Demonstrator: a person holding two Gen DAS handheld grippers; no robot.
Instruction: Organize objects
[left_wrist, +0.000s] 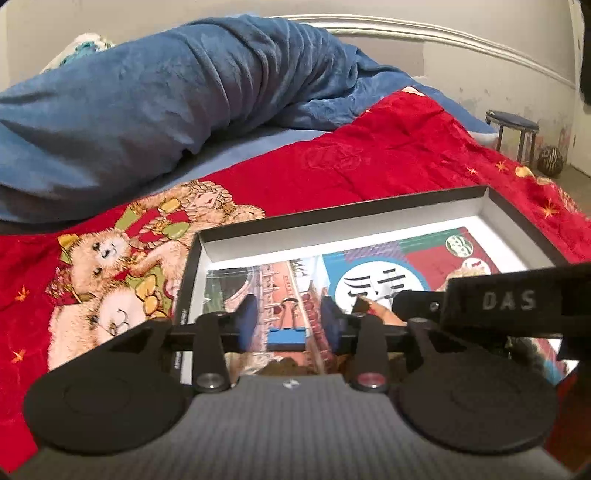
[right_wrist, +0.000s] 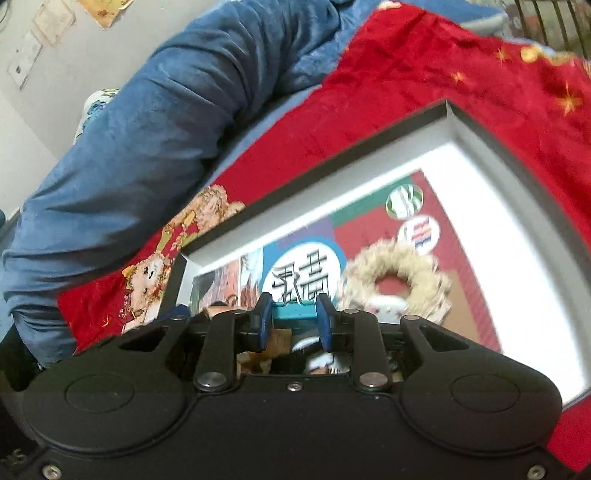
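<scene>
The right tool (right_wrist: 294, 323) is clamped on the blue binder clip (right_wrist: 294, 313), whose long axis runs across between the fingers and whose wire handles point forward. It is above the box (right_wrist: 480, 122) on the bed. The left tool (left_wrist: 290, 321) stands apart.

Red blanket (left_wrist: 388, 155): plush cloth, slight sheen, crinkled. Blue duvet (left_wrist: 147, 92), upper left of frame: soft matt fleece. Box (left_wrist: 332, 218): matt cardboard, dark outside, grey inside. Printed sheet (right_wrist: 369, 236) inside: glossy. Fur ring (right_wrist: 397, 280), centre right: fluffy, beige.
</scene>
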